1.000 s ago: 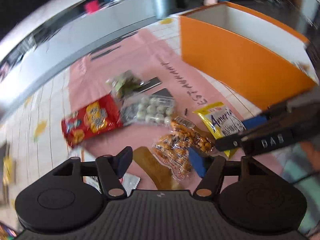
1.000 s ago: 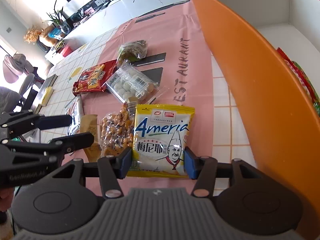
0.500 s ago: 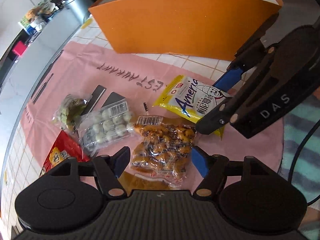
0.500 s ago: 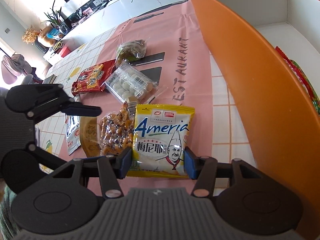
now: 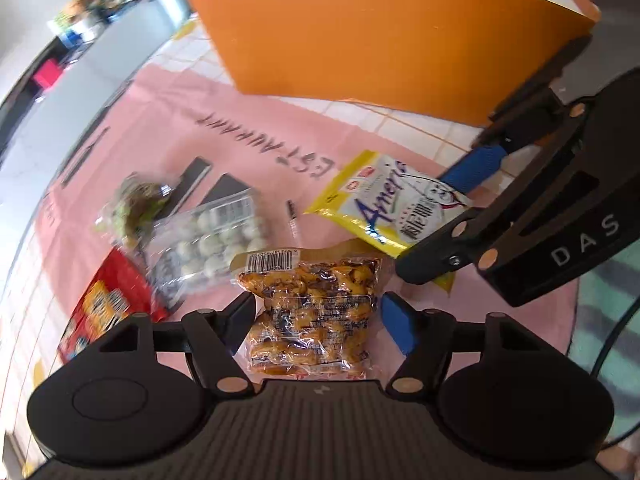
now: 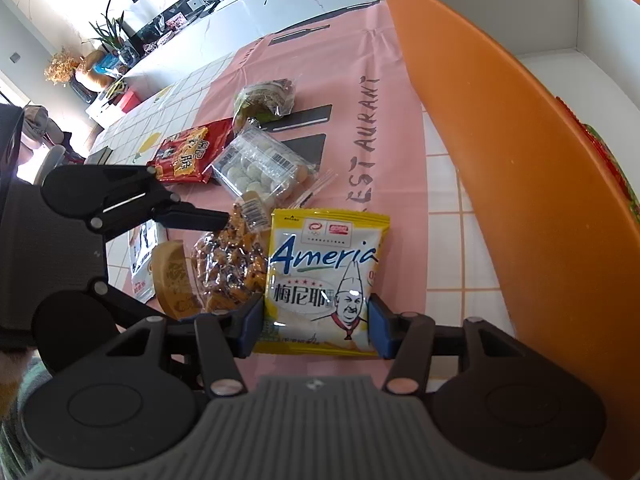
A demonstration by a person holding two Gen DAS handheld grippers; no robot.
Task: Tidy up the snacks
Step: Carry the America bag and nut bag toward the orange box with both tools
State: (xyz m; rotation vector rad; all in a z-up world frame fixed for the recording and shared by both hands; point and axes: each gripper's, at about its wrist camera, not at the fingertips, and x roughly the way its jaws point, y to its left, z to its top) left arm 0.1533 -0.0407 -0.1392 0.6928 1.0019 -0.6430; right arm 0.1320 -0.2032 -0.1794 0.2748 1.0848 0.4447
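A clear bag of orange-brown snacks (image 5: 316,312) (image 6: 228,264) lies on the pink cloth (image 5: 224,132). My left gripper (image 5: 318,320) (image 6: 204,268) straddles it from above. Its jaws are closing, with the bag between them and a slight gap still showing at the blue right pad (image 5: 394,326). My right gripper (image 6: 316,326) (image 5: 440,220) is shut on the near end of a yellow-and-white "Ameria" packet (image 6: 324,268) (image 5: 384,208), which lies flat beside the snack bag. The orange box (image 5: 380,40) (image 6: 520,160) stands just to the right, open on top.
Farther out on the cloth lie a clear tray of white balls (image 5: 212,248) (image 6: 256,168), a red packet (image 5: 104,304) (image 6: 188,156) and a greenish bag (image 5: 136,204) (image 6: 264,96). A brown packet (image 6: 172,276) and a white one (image 6: 142,256) lie left. A red-green packet (image 6: 612,172) sits inside the box.
My left gripper has rolled and come down over the orange-brown snack bag, which now lies between its fingers. The right gripper has kept still on the yellow packet.
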